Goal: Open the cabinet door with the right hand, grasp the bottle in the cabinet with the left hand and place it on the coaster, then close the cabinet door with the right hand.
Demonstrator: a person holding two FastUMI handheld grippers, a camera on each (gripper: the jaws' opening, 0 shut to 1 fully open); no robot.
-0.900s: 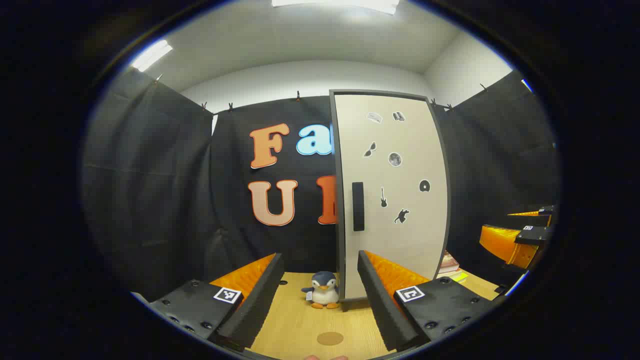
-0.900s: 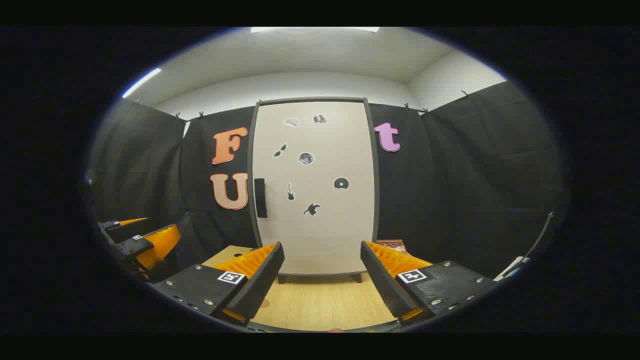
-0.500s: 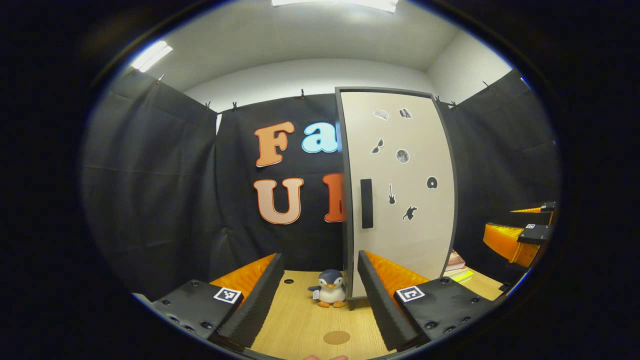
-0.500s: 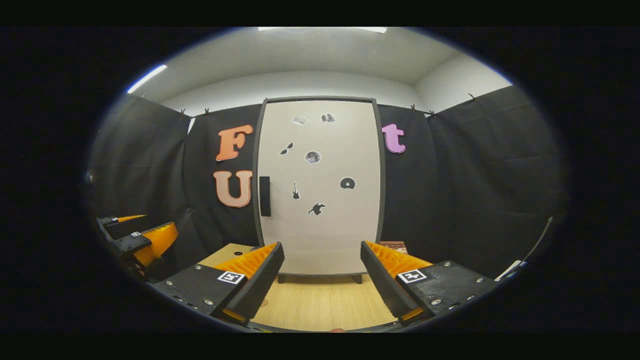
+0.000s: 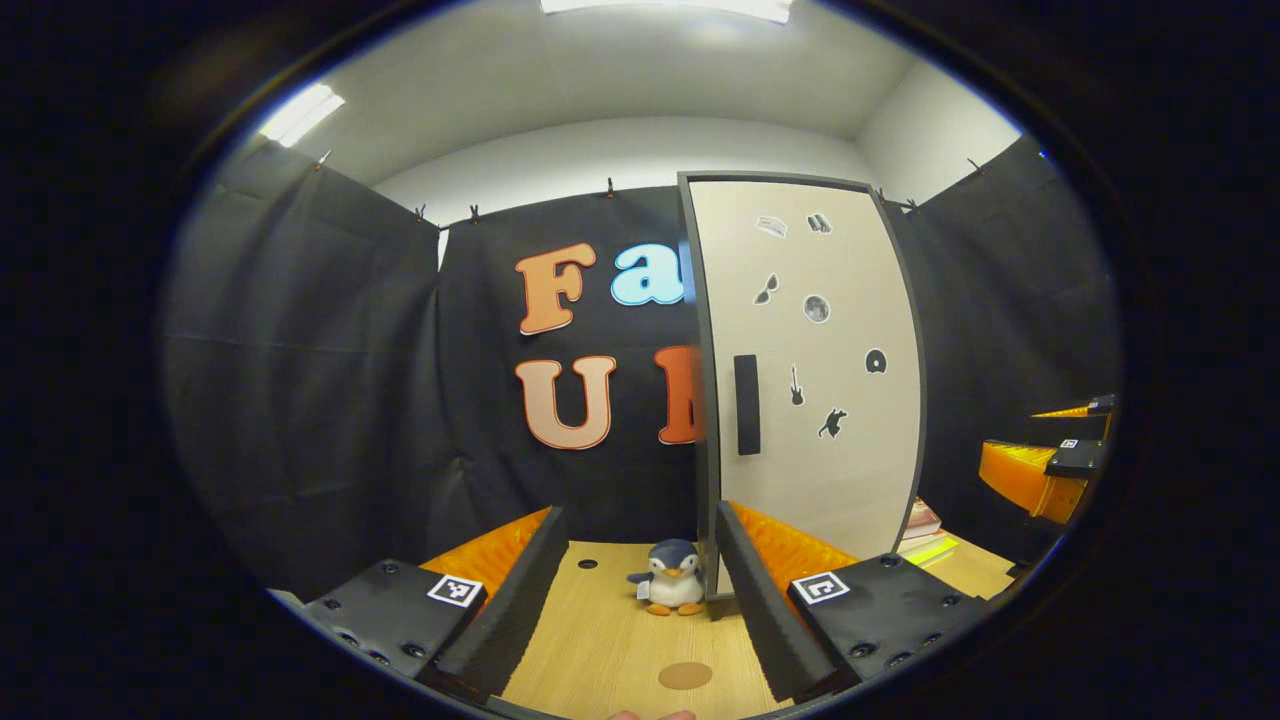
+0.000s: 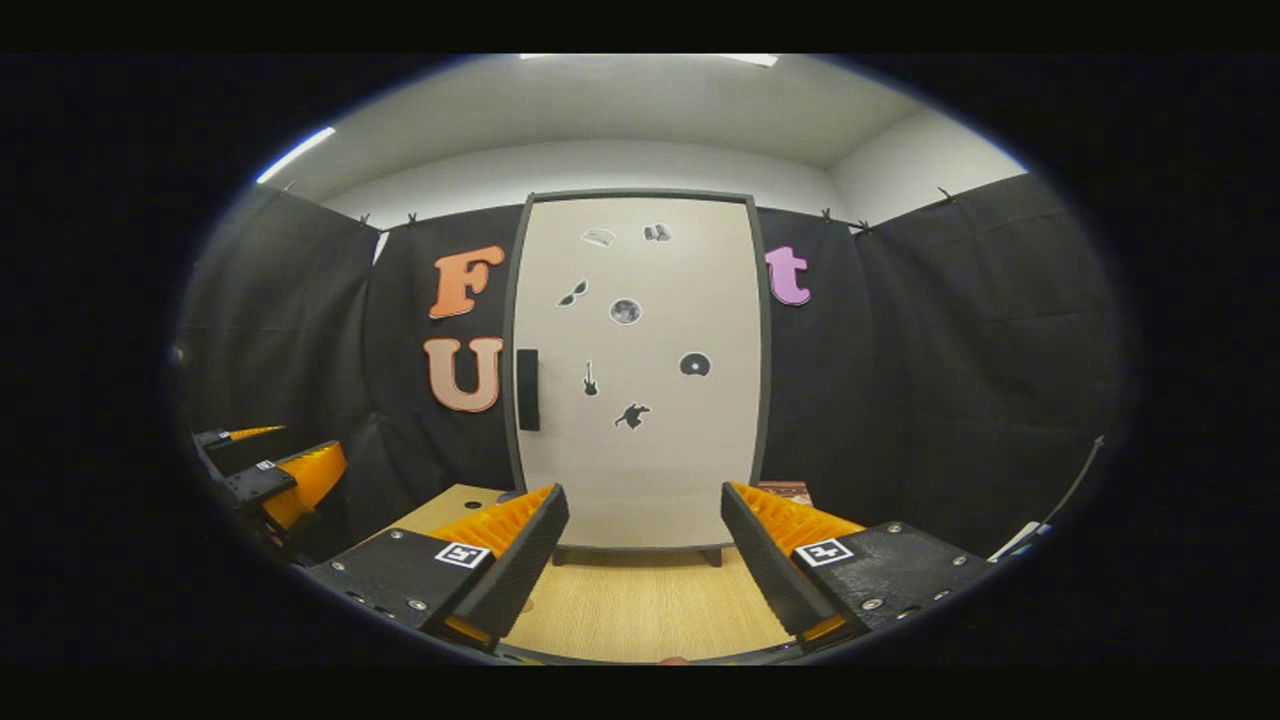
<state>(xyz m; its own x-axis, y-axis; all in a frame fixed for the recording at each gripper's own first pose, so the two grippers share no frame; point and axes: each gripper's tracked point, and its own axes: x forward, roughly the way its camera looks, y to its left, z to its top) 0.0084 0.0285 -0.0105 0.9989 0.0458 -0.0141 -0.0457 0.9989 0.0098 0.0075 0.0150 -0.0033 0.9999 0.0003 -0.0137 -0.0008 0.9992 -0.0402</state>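
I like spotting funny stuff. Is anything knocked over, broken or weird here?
Nothing stands out. The cabinet door is shut and straight, the toy penguin stands upright beside it, the coaster lies flat on the table, and both grippers hang open.

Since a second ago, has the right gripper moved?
Cannot tell; in the right gripper view the cabinet door and its handle barely shift between the right gripper's fingers.

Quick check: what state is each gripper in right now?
Left gripper: open, holding nothing.
Right gripper: open, holding nothing.
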